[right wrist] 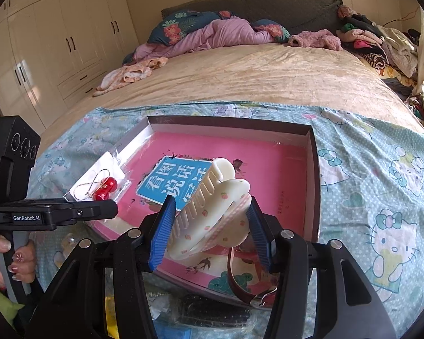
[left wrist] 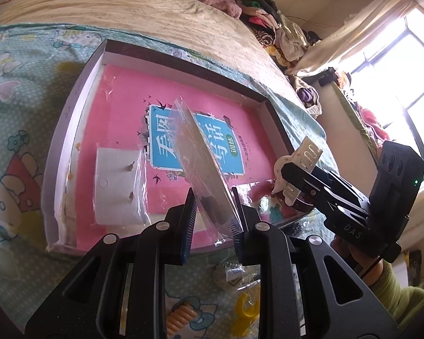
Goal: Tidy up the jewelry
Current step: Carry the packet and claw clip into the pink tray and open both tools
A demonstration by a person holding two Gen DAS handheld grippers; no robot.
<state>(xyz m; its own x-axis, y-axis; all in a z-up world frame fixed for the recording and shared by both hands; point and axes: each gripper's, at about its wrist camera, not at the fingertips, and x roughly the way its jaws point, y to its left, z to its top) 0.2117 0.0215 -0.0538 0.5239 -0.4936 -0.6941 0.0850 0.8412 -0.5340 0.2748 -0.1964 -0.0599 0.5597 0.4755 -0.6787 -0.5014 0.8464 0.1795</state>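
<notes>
A shallow box [left wrist: 79, 90] with a pink printed bottom lies on the bed; it also shows in the right wrist view [right wrist: 313, 169]. My left gripper [left wrist: 214, 206] is shut on a clear bag [left wrist: 195, 152] holding red cherry earrings [right wrist: 106, 188] on a white card, above the box's near edge. My right gripper [right wrist: 209, 220] is shut on a white hair claw clip [right wrist: 209, 206] with small pink fruit prints, held over the box; the clip also shows in the left wrist view [left wrist: 296, 166]. A bagged white card with stud earrings [left wrist: 118, 186] lies in the box.
A Hello Kitty sheet [right wrist: 381, 197] covers the bed under the box. A brown band [right wrist: 240, 276] lies at the box's near edge. A yellow clip [left wrist: 248, 305], an orange spiral tie [left wrist: 181, 316] and bagged dark items [right wrist: 212, 313] lie in front. Clothes are piled at the bed's far side.
</notes>
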